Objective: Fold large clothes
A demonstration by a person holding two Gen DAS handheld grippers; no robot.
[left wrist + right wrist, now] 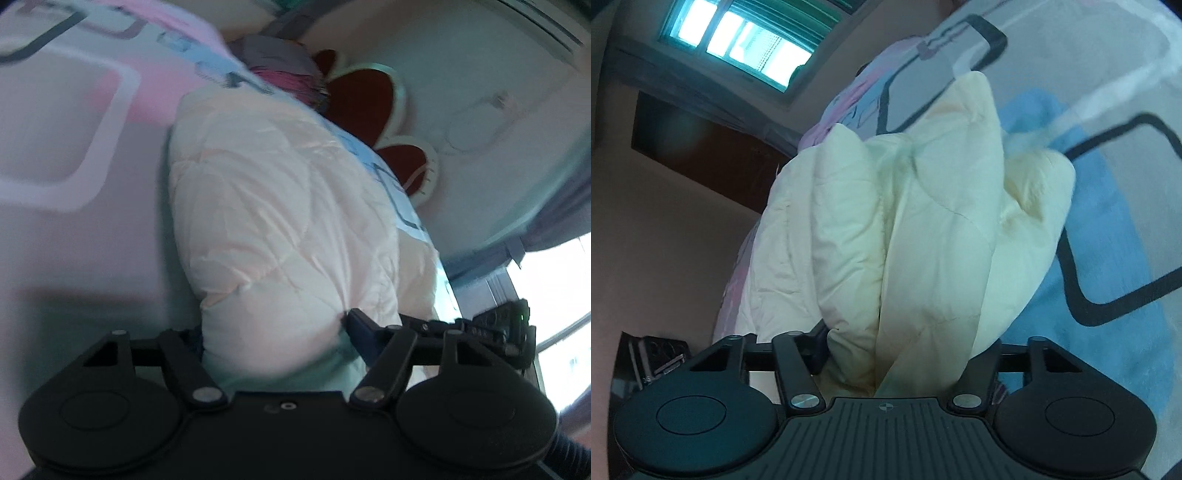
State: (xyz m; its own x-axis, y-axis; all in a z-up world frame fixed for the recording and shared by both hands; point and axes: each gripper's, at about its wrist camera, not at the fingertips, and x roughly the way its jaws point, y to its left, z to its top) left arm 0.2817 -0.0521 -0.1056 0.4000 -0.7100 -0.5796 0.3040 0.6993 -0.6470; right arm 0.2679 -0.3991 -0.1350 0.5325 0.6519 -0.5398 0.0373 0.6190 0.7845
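Quilt (280, 206), cream and padded, lies bunched on the patterned bed sheet (66, 122). Its long axis runs away from both grippers toward the far end of the bed.

Left gripper (273, 332): near end of the quilt fills the space between the jaws. The right finger (360, 328) presses into the fabric and dents it; the left finger is mostly hidden behind the bulge. Reads as clamped on a thick wad of quilt.

Right gripper (897, 350): several stacked folds of the quilt (905, 221) come straight down between the jaws and fill the gap from side to side. Fingertips buried in fabric. Reads as clamped on the gathered layers.

Judgement: both hands hold the near edge, neither clearly nearer. The coming move turns on carrying that edge forward along the long axis, over the far part of the quilt.

Around:
- red flower-shaped headboard (362, 99) at the far end, left view
- pink-and-grey bundle (284, 70) just beyond the far tip of the quilt, possibly in the landing zone
- bright window (746, 40) and dark cabinet (701, 144) far left in the right view, well apart from the quilt

Motion blur on the sheet; fine detail unreliable.
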